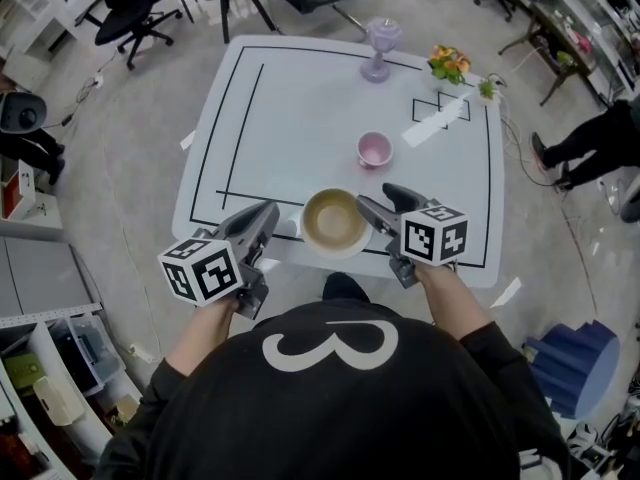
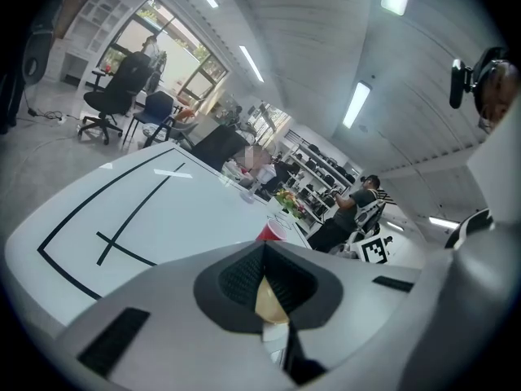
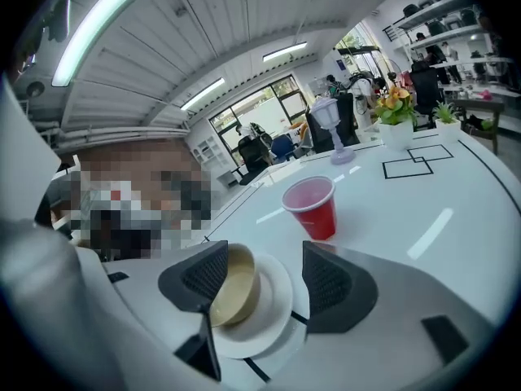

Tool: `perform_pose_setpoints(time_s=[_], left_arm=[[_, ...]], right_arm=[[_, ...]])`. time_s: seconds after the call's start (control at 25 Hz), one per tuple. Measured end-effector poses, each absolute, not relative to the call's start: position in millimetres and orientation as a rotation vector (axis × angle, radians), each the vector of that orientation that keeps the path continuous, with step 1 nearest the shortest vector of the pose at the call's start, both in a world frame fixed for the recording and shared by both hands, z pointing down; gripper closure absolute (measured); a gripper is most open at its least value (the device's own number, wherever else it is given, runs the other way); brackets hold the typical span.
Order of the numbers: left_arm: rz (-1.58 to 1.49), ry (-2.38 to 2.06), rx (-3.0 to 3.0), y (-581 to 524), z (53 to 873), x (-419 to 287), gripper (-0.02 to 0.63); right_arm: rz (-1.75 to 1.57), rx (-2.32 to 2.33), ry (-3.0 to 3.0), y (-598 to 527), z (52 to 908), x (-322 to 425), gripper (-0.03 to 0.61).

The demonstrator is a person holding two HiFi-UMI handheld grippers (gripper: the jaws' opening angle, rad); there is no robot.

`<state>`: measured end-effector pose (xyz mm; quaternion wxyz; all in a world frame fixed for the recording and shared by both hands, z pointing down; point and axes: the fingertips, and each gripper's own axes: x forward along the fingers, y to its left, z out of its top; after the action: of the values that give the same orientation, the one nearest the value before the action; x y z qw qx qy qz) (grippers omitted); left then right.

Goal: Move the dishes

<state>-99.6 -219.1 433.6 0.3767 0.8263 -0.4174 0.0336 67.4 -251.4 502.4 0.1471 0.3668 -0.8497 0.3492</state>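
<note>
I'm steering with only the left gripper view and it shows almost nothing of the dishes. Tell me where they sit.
Observer: The beige bowl sits on a white plate at the near edge of the table, between the two grippers.
Operator: Report the right gripper.
Observer: The right gripper is open. Its jaws are apart, with the bowl and plate between them.
Operator: Now place my left gripper against the plate.
Observer: In the head view, the left gripper is just left of the plate and apart from it, not touching.
</note>
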Motion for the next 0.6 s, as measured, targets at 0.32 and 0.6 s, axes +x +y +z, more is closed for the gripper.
perform_pose_setpoints(time_s=[0.32, 0.6], left_arm=[[0.093, -1.05, 2.111, -212, 440, -106, 0.611], [0.102, -1.02, 2.132, -210, 439, -100, 0.611]], right_arm=[[1.055, 0.983, -2.412, -229, 523, 42, 0.334], [1.114, 0.999, -2.376, -222, 537, 38, 0.374]])
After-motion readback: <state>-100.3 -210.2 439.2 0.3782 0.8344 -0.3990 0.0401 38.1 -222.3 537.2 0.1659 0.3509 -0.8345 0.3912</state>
